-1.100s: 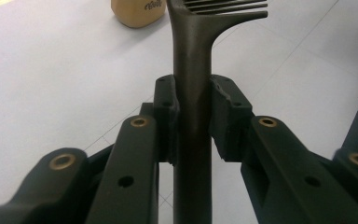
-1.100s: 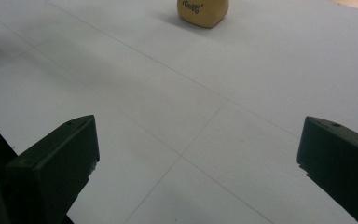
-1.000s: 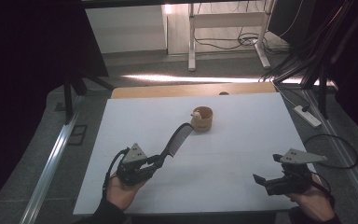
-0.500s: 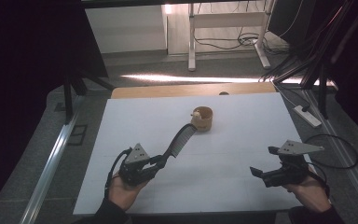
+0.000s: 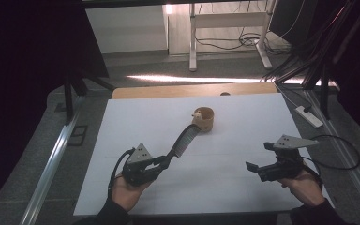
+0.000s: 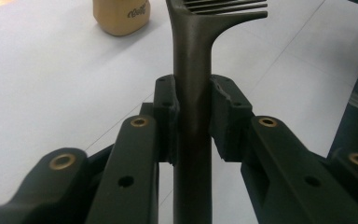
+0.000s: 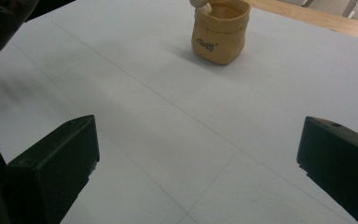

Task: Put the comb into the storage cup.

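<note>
Comb (image 5: pixel 183 140), dark and long-handled, seen from the high view held by its handle in the left tool (image 5: pixel 161 161), toothed end slanting up toward a tan pouch (image 5: pixel 203 119) standing mid-table; the tip lies just beside the pouch, contact not resolvable. The right tool (image 5: pixel 252 167) hovers above the white table (image 5: pixel 243 122), well apart, carrying nothing.

Left gripper view: both jaws pressed against the comb handle (image 6: pixel 192 107) below the teeth. Judged rigid, light and smooth plastic; the narrow handle could pivot or slip in the pinch, so a hold on the handle, clear of the thin teeth, suits best.

Right gripper view: jaws spread wide, bare table between them; the pouch (image 7: pixel 220 31) stands beyond, soft-walled, open-topped, something pale at its rim, probably easily tipped.
</note>
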A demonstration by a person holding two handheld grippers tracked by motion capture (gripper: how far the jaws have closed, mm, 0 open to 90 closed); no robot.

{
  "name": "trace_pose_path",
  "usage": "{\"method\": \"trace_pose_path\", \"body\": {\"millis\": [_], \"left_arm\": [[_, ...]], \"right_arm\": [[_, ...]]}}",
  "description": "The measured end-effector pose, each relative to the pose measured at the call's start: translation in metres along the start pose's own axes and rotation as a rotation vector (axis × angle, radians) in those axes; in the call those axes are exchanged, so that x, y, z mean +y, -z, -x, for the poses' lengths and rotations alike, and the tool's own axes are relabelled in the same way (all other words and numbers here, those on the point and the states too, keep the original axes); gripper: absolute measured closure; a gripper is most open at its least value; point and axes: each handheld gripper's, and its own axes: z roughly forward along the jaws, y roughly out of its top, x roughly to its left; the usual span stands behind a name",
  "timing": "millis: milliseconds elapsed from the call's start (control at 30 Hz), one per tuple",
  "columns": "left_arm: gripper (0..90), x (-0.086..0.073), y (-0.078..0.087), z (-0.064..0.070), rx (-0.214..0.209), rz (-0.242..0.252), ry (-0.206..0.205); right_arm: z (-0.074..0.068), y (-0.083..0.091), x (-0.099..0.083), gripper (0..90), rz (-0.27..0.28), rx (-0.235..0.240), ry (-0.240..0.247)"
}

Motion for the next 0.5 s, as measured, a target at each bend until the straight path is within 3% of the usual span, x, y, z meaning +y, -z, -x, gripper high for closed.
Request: {"method": "trace_pose_path", "body": {"millis": [200, 500], "left_arm": [[72.1, 0.002, -0.004, 0.003, -0.002, 0.0, -0.006], [72.1, 0.005, -0.01, 0.007, -0.001, -0.007, -0.026]], "right_arm": [[-0.001, -0.004, 0.006, 0.0, 0.022, 0.027, -0.027], [-0.004, -0.01, 0.016, 0.0, 0.03, 0.057, -0.026]]}}
